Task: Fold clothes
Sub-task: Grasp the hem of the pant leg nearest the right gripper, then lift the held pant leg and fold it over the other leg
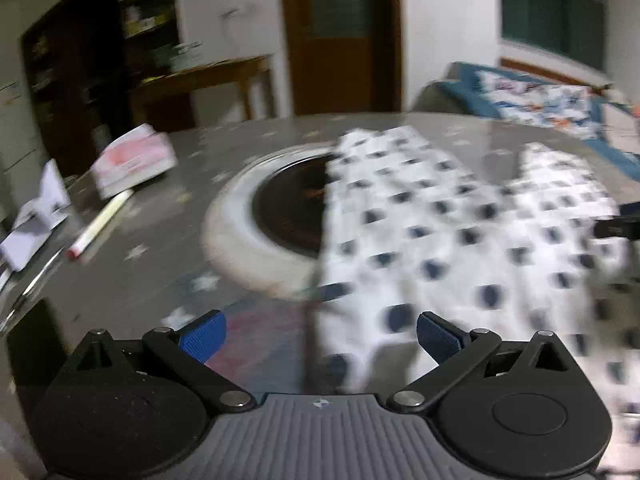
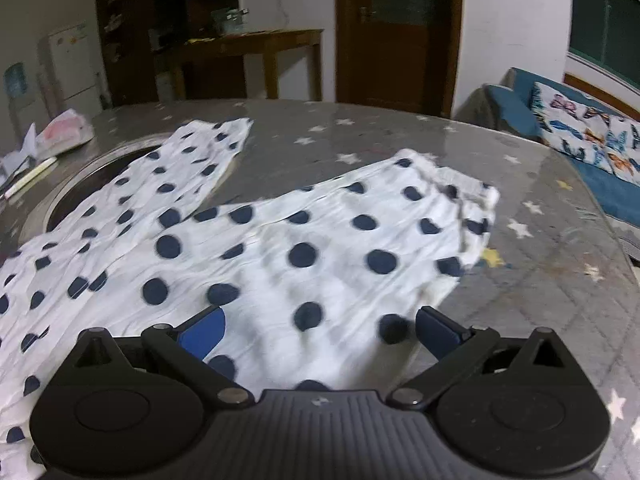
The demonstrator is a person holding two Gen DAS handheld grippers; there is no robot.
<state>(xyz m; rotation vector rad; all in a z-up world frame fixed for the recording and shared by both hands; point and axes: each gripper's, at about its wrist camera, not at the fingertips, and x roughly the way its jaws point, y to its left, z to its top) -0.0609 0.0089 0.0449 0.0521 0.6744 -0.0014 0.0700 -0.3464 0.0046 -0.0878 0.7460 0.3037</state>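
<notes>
White trousers with dark blue dots (image 2: pixel 288 240) lie spread on the grey star-patterned table (image 2: pixel 400 136), the two legs reaching away from me. My right gripper (image 2: pixel 320 332) hovers over the near part of the right leg, jaws wide apart, cloth beneath them but nothing pinched. In the blurred left wrist view the same trousers (image 1: pixel 432 224) cover the right half of the table. My left gripper (image 1: pixel 320 334) is open over the garment's near left edge, its blue pads (image 1: pixel 204 336) clear of the cloth. At the right edge there shows a dark piece of the other gripper (image 1: pixel 618 226).
A round dark inset with a pale ring (image 1: pixel 280 212) sits in the table, partly under the left leg. At the far left lie a tissue pack (image 1: pixel 132 160), a pen (image 1: pixel 100 228) and papers (image 1: pixel 36 216). A blue sofa with a butterfly cushion (image 2: pixel 592 140) stands right.
</notes>
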